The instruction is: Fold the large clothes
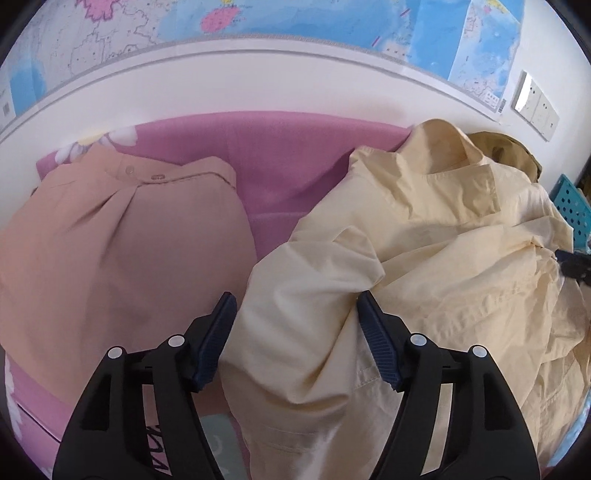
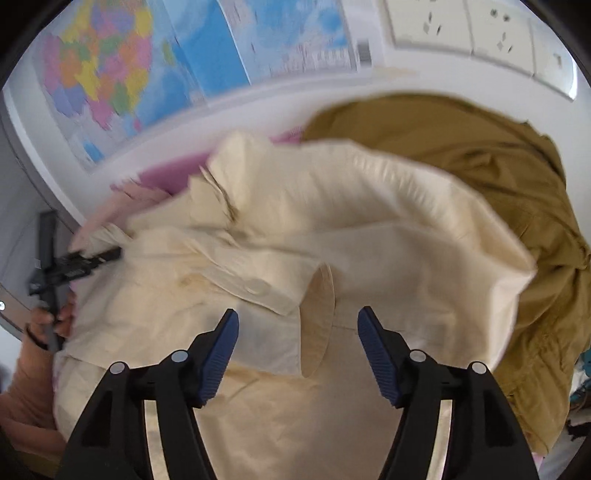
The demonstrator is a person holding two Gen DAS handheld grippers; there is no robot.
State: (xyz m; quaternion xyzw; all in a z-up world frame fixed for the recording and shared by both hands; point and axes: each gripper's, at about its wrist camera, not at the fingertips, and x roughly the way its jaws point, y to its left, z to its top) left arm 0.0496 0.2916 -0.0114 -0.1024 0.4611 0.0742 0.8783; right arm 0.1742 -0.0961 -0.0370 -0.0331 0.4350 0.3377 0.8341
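Note:
A crumpled pale yellow shirt point(image 1: 424, 236) lies in a heap on the pink cloth-covered surface point(image 1: 295, 155). My left gripper point(image 1: 297, 297) stands open, and a sleeve of that shirt lies loose between its fingers. In the right wrist view the same shirt point(image 2: 332, 221) fills the middle. My right gripper point(image 2: 298, 312) hangs open just above the shirt's button placket, gripping nothing. At that view's left edge the left gripper point(image 2: 74, 264) shows in a person's hand. A folded peach shirt point(image 1: 122, 236) rests to the left.
An olive-brown garment point(image 2: 498, 166) is piled behind and to the right of the yellow shirt. A teal perforated basket point(image 1: 569, 206) stands at the far right. The white wall behind carries a map point(image 1: 295, 18) and sockets point(image 1: 535, 103).

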